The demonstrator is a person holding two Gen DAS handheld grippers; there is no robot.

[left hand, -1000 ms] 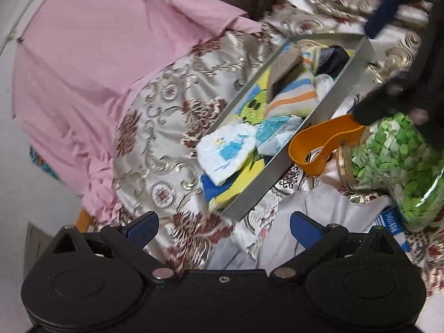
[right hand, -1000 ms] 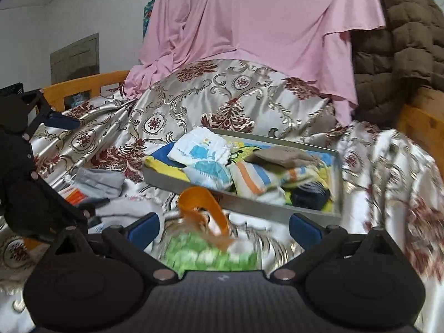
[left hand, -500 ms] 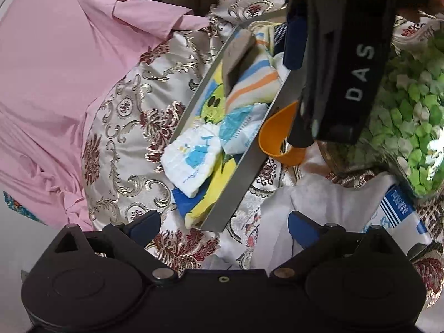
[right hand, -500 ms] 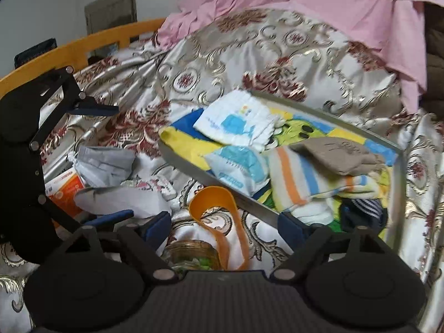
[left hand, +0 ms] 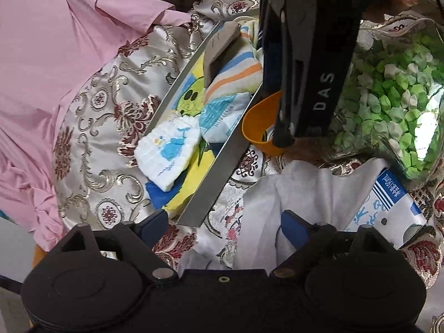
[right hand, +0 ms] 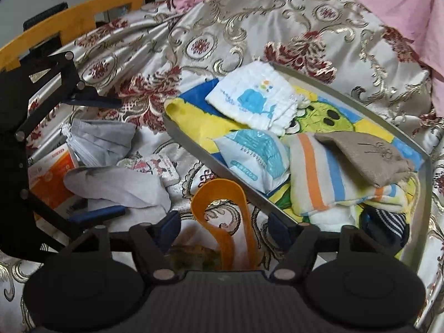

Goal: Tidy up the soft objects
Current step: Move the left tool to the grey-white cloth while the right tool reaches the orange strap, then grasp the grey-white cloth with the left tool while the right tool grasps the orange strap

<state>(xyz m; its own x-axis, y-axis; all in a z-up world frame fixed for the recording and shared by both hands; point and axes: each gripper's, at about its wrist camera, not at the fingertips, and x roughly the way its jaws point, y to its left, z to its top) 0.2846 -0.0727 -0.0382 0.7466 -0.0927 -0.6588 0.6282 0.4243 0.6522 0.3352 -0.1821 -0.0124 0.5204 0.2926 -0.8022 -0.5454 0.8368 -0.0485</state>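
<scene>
A grey metal tray lies on a bed covered by a gold and red patterned bedspread; inside it, on a yellow and blue cartoon cloth, sit a white cloth with a blue whale, a sealed pale blue packet, a folded striped towel, a brown cloth on top of that towel, and a dark striped sock at the near corner. A pink sheet drapes the bedding behind.

The right gripper hangs just in front of the tray; its jaws have just been closing and stand about half apart, with the orange handle of a jar of green paper stars between them; the pads do not press on it as far as I can see.

The left gripper points down at a crumpled white cloth lying beside the tray; its jaws have just been narrowing a little yet stand wide, holding nothing, with the cloth under the right-hand finger. Next to that cloth lie a blue and white carton, a grey face mask and an orange box.
</scene>
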